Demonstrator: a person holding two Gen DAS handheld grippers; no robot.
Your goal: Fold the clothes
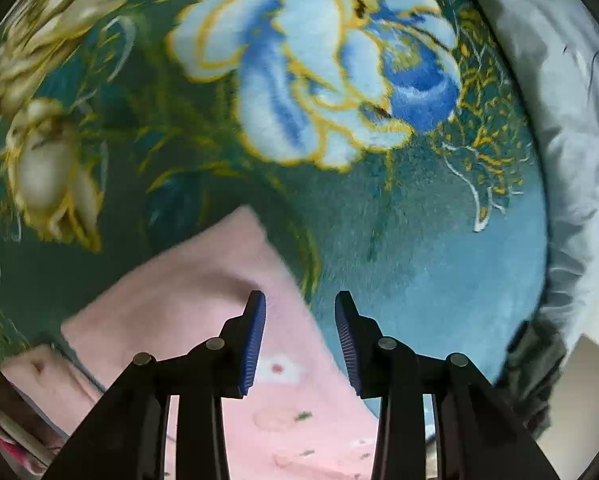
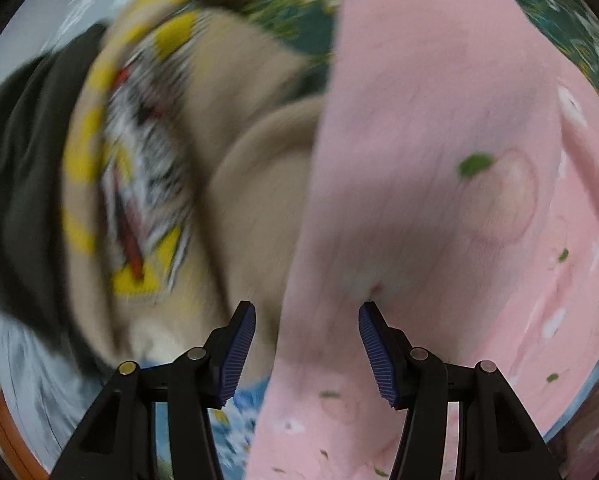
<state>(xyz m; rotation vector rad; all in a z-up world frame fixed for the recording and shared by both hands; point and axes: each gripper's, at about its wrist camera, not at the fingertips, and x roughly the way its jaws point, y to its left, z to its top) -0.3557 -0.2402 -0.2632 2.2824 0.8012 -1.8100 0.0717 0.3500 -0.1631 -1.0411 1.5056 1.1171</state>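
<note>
The left hand-held gripper (image 1: 300, 344) hangs with its blue-padded fingers apart and nothing between them, poised over the edge of a pink garment (image 1: 203, 296) that lies spread on a teal blanket (image 1: 419, 264). The garment's printed flowers show under the left finger; its corner reaches up toward the blanket's middle. Farther out, a large blue-and-white flower (image 1: 323, 68) fills the blanket's pattern, and a pale grey sheet (image 1: 571, 128) runs along the blanket's right edge, with a dark cloth (image 1: 535, 364) bunched at its near end.

The right hand-held gripper (image 2: 307, 350) likewise has its fingers spread, the pink garment (image 2: 439, 160) passing between them without being pinched; the picture is blurred. Just left of the garment lies a tan garment (image 2: 239, 184) with a yellow, black and white print, and beyond that a dark cloth (image 2: 23, 168). Green patterned blanket (image 2: 311, 28) shows at the far edge.
</note>
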